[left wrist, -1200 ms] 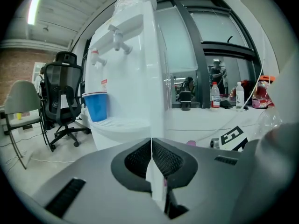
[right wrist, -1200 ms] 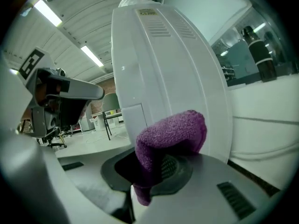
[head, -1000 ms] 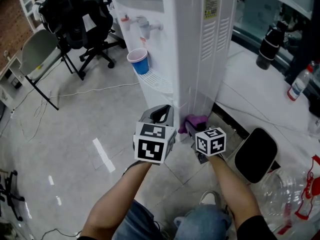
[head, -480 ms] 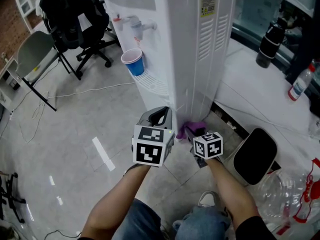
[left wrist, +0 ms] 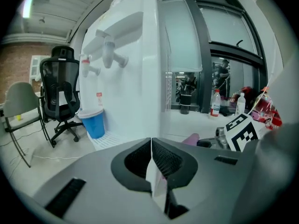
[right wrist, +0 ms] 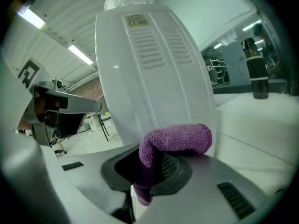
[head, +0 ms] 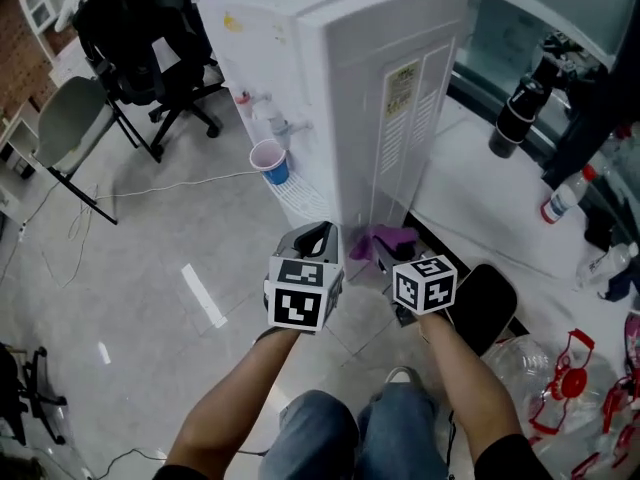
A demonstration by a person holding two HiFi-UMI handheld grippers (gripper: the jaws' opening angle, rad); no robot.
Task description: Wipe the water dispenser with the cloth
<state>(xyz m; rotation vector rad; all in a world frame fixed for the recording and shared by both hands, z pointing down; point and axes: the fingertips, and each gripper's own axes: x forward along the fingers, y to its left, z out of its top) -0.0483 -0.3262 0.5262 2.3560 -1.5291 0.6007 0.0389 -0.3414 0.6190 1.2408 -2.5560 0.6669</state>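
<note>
Grip first: right hand-held gripper is clamped on one fold of the purple cloth, w/ the rest flopping loose over the top. Left hand-held gripper, just left of it, is closed on nothing. Cloth sits low by the slatted side panel of the water dispenser; can't tell if it's touching. Risks, imo: slats snag the loose bulk and tug it free, or a wide swing left clips the blue cup on the drip tray.

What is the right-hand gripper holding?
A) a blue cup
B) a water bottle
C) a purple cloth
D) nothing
C: in the right gripper view, the right gripper has its jaws closed on a purple cloth that folds out over them.
</note>
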